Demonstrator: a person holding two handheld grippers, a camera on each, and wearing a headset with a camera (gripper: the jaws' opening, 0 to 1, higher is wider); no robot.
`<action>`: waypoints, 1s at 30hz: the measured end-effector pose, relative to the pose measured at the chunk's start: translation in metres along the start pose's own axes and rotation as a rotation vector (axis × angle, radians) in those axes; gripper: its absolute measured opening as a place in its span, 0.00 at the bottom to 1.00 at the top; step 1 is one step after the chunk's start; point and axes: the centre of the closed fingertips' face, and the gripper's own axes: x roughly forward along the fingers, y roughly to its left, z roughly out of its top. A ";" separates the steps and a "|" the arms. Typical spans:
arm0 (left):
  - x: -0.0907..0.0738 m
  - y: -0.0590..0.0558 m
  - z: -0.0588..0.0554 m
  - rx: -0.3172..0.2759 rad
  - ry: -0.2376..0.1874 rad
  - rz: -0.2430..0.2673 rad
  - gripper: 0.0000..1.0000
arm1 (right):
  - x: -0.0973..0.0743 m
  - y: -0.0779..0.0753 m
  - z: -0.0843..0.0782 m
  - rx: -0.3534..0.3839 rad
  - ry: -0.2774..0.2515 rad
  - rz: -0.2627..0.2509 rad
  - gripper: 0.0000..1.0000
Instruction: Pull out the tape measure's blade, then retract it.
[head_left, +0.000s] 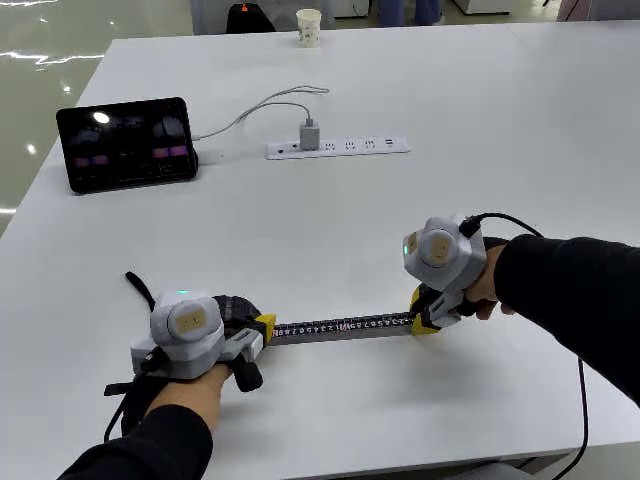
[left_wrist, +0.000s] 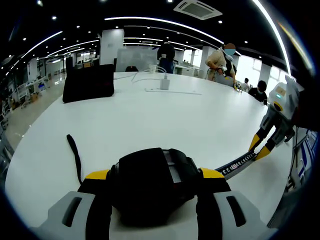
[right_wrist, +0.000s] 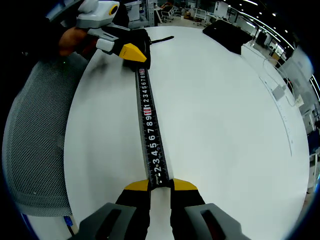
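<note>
Two grippers work low in the head view on the white table (head_left: 450, 120): at lower left the left gripper (head_left: 252, 348) is clamped around the black tape measure case (head_left: 238, 312), and right of centre the right gripper (head_left: 420, 315) is pinched on the end of the blade (head_left: 340, 326). The blade runs straight between them, pulled out, numbers facing up. A dark tablet (head_left: 125, 143) stands at upper left, a power strip (head_left: 338, 147) lies near top centre, and a paper cup (head_left: 309, 27) sits at the top edge.

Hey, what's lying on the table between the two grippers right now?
The tape measure's pulled-out blade, running from the case held in the left gripper to the right gripper; this is clearest in the right gripper view.
</note>
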 end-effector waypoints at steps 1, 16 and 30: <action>0.000 0.000 0.000 0.000 0.000 0.000 0.64 | 0.000 0.000 0.000 0.002 -0.001 0.000 0.11; -0.001 0.000 -0.001 -0.002 0.005 -0.002 0.64 | 0.004 0.001 0.009 0.005 -0.008 0.002 0.11; -0.001 0.000 0.000 -0.002 0.008 -0.003 0.64 | 0.006 0.002 0.014 -0.024 -0.004 0.004 0.11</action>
